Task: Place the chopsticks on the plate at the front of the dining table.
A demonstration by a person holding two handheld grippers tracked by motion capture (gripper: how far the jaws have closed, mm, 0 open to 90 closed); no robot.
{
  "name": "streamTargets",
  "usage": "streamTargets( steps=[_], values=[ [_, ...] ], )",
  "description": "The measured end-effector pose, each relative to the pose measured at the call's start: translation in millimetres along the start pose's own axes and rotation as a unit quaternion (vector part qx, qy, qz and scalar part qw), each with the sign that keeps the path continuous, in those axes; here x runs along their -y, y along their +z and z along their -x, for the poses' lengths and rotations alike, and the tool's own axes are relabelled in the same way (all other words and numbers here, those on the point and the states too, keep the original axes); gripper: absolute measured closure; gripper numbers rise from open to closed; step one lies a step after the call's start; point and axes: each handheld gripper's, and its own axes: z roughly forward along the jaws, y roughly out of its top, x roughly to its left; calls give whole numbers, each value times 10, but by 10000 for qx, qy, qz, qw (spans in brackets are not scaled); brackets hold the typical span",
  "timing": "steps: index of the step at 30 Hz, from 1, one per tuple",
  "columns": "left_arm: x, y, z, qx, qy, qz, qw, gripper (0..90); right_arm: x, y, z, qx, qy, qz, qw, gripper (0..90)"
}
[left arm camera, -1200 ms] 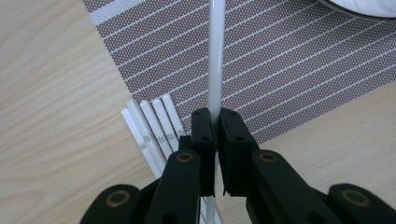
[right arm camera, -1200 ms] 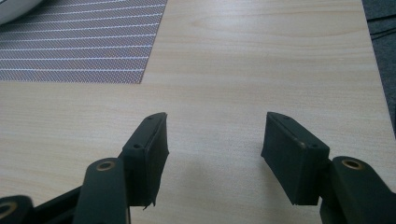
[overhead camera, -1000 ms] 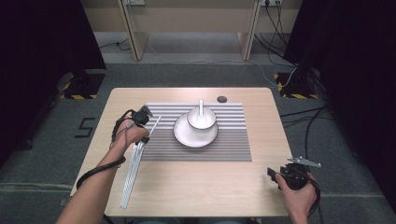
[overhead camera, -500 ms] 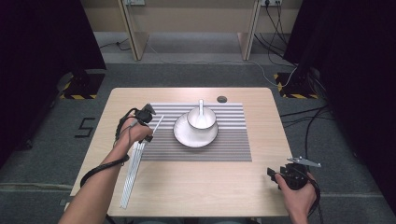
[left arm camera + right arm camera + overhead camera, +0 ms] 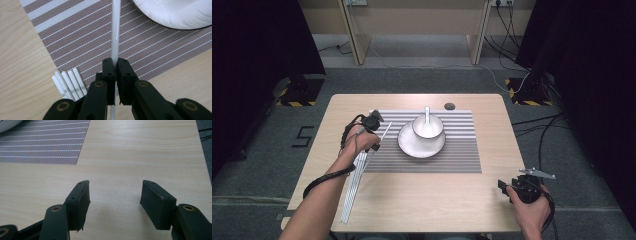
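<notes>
My left gripper [image 5: 115,62] is shut on a thin white stick [image 5: 115,30] that runs forward over the striped placemat [image 5: 75,37] toward a white plate [image 5: 175,15]. From above, the left gripper [image 5: 376,125] sits at the mat's left edge, just left of the plate [image 5: 409,150]. On that plate stands a white bowl [image 5: 434,131] with a white spoon [image 5: 427,116] in it. Several more white sticks [image 5: 354,185] lie side by side on the table under my left forearm. My right gripper [image 5: 113,195] is open over bare wood, at the table's front right corner [image 5: 507,186].
The placemat [image 5: 437,162] covers the middle of the wooden table [image 5: 492,130]. A small dark round cap [image 5: 449,106] sits near the table's far edge. Cables trail across the grey floor around the table.
The left gripper has edged slightly right toward the plate, still holding the stick. The right gripper has stayed put.
</notes>
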Motion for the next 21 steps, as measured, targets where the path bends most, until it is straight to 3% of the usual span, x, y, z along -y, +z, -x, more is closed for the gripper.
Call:
streamTargets(
  steps=[21],
  values=[
    [-103, 57, 85, 50, 16, 37, 10000, 848, -1, 4, 0, -10, 3, -11, 10000, 406]
  ],
)
